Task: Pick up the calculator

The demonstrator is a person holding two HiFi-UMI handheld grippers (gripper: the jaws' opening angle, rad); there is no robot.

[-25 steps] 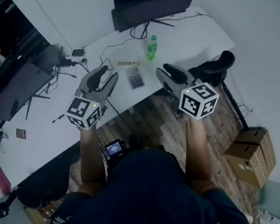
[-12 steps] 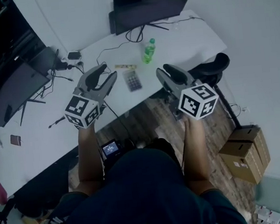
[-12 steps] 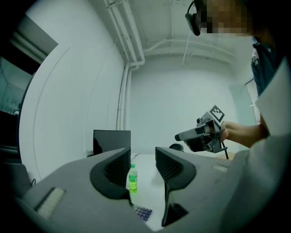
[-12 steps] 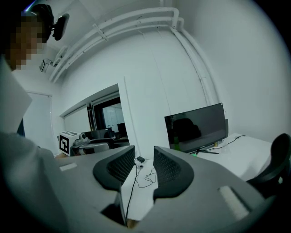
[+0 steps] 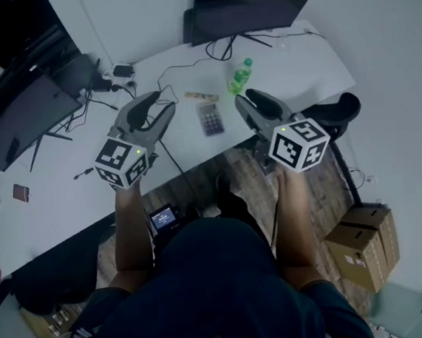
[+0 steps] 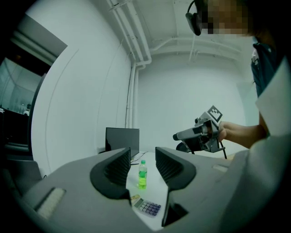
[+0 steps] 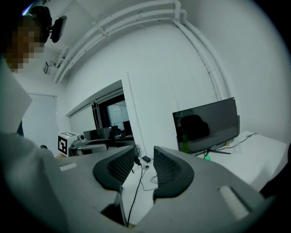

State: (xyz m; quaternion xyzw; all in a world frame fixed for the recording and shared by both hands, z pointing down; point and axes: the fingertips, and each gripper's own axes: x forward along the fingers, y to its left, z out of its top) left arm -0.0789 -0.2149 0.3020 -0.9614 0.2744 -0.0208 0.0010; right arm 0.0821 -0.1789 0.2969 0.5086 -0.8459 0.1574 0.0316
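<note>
**Calculator flat on the desk, both tongs empty**

We see the calculator (image 5: 210,118) lying face up on the white desk (image 5: 297,59), left of the green bottle (image 5: 240,77) in the head view and closer to us than the bottle. Its long axis runs from the desk's near edge toward the far side, only slightly tilted. What looks like its display end points away from us, toward a flat yellowish strip (image 5: 200,96) that also lies left of the bottle. A dark monitor (image 5: 251,4) stands beyond the bottle.

The left gripper (image 5: 161,108) hangs well left of the bottle with its jaws partly spread. In the left gripper view the bottle (image 6: 142,174) shows through the gap, far off, and nothing sits between the pads. The calculator (image 6: 148,208) lies below that gap, untouched.

The right gripper (image 5: 252,99) hangs on our side of the bottle, just beside it in the head view. Its jaws are also partly spread and hold nothing.
</note>
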